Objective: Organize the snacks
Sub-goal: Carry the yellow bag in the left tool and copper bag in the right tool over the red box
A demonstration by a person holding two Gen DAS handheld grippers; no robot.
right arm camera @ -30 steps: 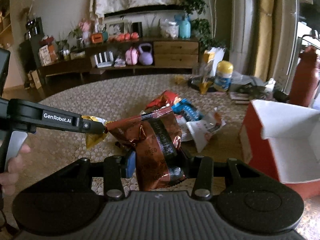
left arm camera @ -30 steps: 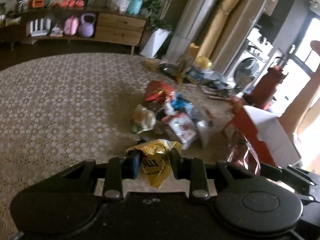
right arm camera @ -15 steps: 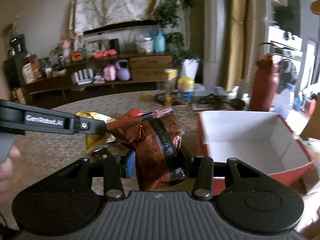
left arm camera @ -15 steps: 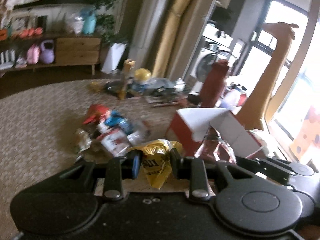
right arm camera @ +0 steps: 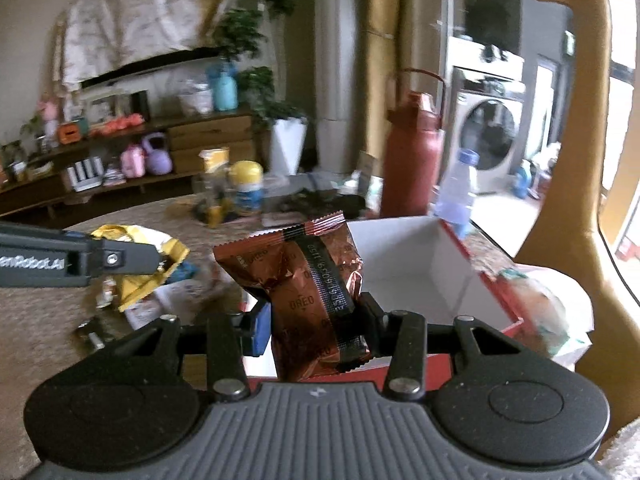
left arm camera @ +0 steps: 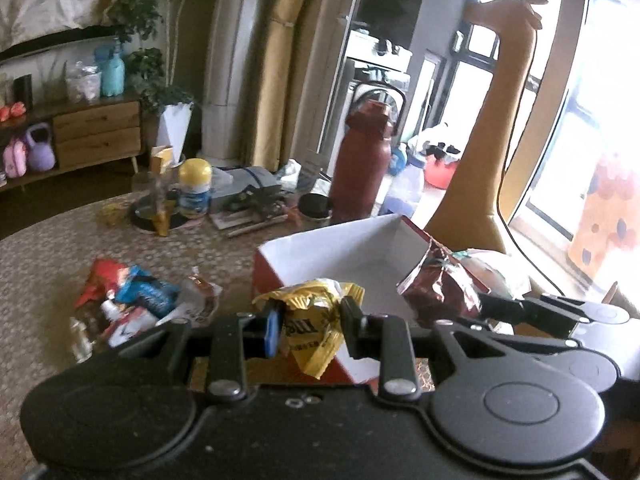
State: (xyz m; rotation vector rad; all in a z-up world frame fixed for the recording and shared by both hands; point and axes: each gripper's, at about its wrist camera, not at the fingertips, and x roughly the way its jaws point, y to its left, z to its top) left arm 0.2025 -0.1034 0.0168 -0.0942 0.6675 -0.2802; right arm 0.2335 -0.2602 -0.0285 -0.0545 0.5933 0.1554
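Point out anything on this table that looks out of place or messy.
The loose snack pile lies jumbled and overlapping on the table mat beside the red box, unsorted. The yellow packet in the left gripper is crumpled. Behind the box, bottles, papers and a tray crowd the table's far edge. Nothing looks spilled.

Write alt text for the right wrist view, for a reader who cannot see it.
The right gripper clamps a brown Oreo packet just in front of an open red box with a white inside. At left, the left gripper holds a yellow snack packet over a patterned tablecloth.
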